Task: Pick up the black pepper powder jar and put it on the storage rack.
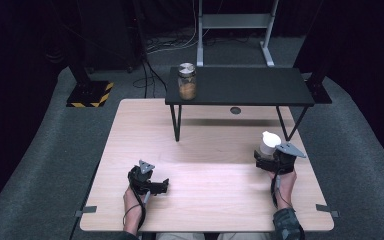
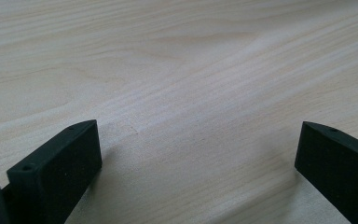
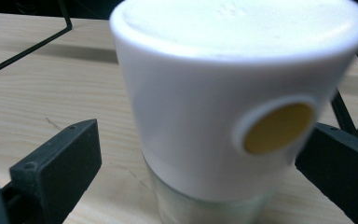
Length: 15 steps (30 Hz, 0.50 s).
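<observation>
While the two hand-held grippers sat low over the tabletop, one container stood between the jaws of the right hand-held gripper: a white-capped jar with a clear glass body, near the right edge of the wood and just in front of the shelf's right legs. In the right gripper view the jar's white cap carried one round yellow-brown dot; the jaws stood wide, the left one clearly apart from the glass, the right one close beside the cap, contact not certain. The left hand-held gripper lay toward the front left of the tabletop, jaws spread wide over bare wood, holding nothing. One black shelf on thin legs stood across the far part of the tabletop, and on its left end stood one glass jar with a metal lid, partly filled with something tan. That made two jars, two grippers, one shelf. Open wood stretched between the two grippers and under the shelf; the right gripper had little room before the right edge.
</observation>
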{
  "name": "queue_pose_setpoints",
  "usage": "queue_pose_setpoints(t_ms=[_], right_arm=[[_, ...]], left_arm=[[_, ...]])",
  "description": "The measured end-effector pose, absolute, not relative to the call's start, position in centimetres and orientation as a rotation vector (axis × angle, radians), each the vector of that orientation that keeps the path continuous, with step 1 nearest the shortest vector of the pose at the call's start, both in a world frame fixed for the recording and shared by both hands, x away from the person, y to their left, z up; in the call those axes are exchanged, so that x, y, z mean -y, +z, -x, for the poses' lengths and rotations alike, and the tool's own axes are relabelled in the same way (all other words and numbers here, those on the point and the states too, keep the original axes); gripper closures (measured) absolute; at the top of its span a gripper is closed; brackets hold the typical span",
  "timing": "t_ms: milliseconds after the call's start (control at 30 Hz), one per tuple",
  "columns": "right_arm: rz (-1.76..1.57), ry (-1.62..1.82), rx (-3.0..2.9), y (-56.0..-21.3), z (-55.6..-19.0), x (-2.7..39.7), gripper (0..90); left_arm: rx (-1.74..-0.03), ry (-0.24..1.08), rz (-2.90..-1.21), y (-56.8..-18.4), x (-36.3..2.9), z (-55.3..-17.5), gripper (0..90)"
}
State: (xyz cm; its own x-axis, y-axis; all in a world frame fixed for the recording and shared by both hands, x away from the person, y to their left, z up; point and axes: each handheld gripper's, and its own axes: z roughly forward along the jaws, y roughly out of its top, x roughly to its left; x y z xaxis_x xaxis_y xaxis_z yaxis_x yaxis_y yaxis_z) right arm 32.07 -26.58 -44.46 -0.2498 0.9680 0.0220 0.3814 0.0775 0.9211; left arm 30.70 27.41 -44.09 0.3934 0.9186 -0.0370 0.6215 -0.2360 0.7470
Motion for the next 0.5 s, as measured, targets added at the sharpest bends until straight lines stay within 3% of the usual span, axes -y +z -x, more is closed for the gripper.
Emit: queue_pose_setpoints(t_ms=[233,300,333,500], right_arm=[[-1.349,1.156,-1.719,-44.48,-32.88,26.47,0.0],[-1.371,1.152,-1.693,-44.6,-32.87,26.25,24.8],[-1.363,1.156,-1.666,-44.98,-32.62,26.14,29.3],[-1.353,1.14,-1.645,-45.25,-32.42,25.69,30.0]], left_arm=[[-1.316,0.546,-1.96,-44.09,-27.44,-30.71,0.0],[-1.315,0.546,-1.96,-44.09,-27.45,-30.71,0.0],[-1.315,0.545,-1.959,-44.1,-27.47,-30.7,0.0],[-1.315,0.545,-1.959,-44.1,-27.47,-30.71,0.0]])
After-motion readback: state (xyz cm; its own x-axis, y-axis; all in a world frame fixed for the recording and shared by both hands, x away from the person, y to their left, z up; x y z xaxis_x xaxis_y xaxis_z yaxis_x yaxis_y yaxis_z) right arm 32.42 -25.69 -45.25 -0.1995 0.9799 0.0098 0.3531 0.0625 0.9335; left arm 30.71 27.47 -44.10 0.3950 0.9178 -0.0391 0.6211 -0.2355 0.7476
